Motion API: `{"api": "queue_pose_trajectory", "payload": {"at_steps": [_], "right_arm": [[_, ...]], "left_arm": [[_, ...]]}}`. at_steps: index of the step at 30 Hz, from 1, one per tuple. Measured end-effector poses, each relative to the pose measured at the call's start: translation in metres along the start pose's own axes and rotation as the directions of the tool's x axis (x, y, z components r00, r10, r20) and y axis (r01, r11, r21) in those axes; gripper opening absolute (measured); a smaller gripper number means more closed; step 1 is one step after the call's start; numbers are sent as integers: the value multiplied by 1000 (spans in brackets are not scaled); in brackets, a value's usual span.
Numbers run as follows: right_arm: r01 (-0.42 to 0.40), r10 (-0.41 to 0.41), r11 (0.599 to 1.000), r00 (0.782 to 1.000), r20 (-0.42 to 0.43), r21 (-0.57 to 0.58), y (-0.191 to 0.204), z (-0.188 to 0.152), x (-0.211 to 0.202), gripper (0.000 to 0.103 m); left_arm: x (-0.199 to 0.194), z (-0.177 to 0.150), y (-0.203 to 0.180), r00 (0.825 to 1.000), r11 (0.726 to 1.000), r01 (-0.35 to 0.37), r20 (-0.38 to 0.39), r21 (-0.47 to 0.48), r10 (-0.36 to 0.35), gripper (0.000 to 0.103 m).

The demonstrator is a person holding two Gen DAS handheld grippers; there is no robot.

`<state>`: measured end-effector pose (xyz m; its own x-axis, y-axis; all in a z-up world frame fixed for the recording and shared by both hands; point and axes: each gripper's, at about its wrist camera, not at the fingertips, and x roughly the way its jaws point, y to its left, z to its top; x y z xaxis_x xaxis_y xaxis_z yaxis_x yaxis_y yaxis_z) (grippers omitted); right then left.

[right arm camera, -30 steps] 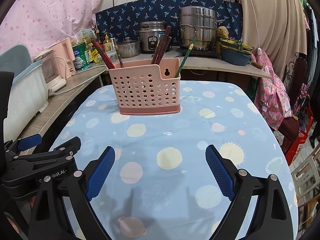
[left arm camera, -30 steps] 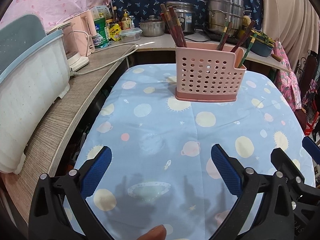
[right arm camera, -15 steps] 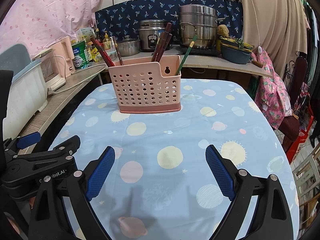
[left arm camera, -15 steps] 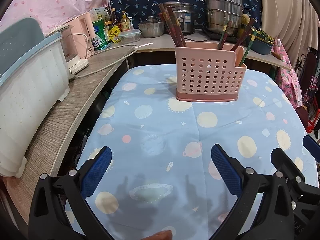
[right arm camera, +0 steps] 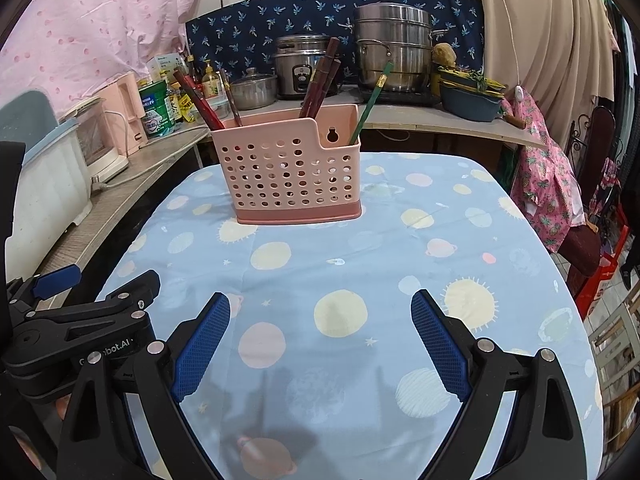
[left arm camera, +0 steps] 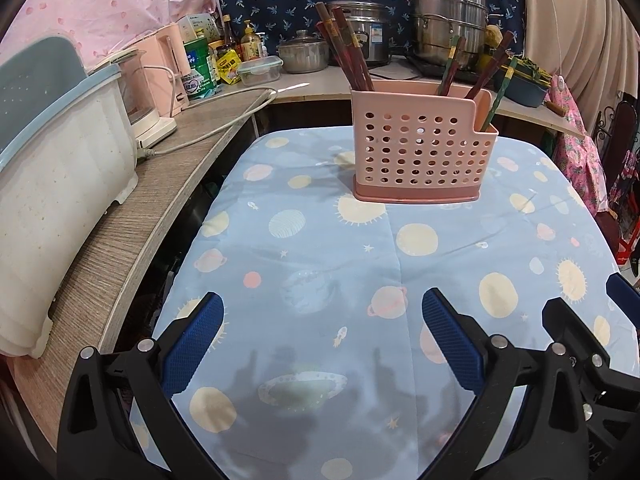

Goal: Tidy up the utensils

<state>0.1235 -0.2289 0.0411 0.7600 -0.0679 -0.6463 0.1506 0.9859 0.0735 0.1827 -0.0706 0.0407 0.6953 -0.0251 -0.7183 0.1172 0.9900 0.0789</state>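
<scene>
Both your left gripper [left arm camera: 318, 344] and right gripper [right arm camera: 320, 344] hover wide open and empty, well short of the pink utensil basket [right arm camera: 294, 172], which could tip if you tug its leaning chopsticks [right arm camera: 320, 80] sideways.

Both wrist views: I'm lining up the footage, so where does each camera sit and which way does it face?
Left wrist: rides the left claw, open, facing the pink utensil caddy; right claw at its right edge.
Right wrist: rides the right claw, open, facing the caddy; left claw at its left edge.
Shared: caddy, chopsticks, planet tablecloth.
</scene>
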Motion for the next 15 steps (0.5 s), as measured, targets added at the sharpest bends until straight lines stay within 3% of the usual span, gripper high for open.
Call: {"api": "queue_pose_trajectory", "payload": {"at_steps": [15], "right_arm": [[3, -3, 1000, 1000, 0, -1, -2, 1, 2, 88]], "left_arm": [[6, 2, -3, 1000, 1000, 4, -15, 1, -4, 95]]}}
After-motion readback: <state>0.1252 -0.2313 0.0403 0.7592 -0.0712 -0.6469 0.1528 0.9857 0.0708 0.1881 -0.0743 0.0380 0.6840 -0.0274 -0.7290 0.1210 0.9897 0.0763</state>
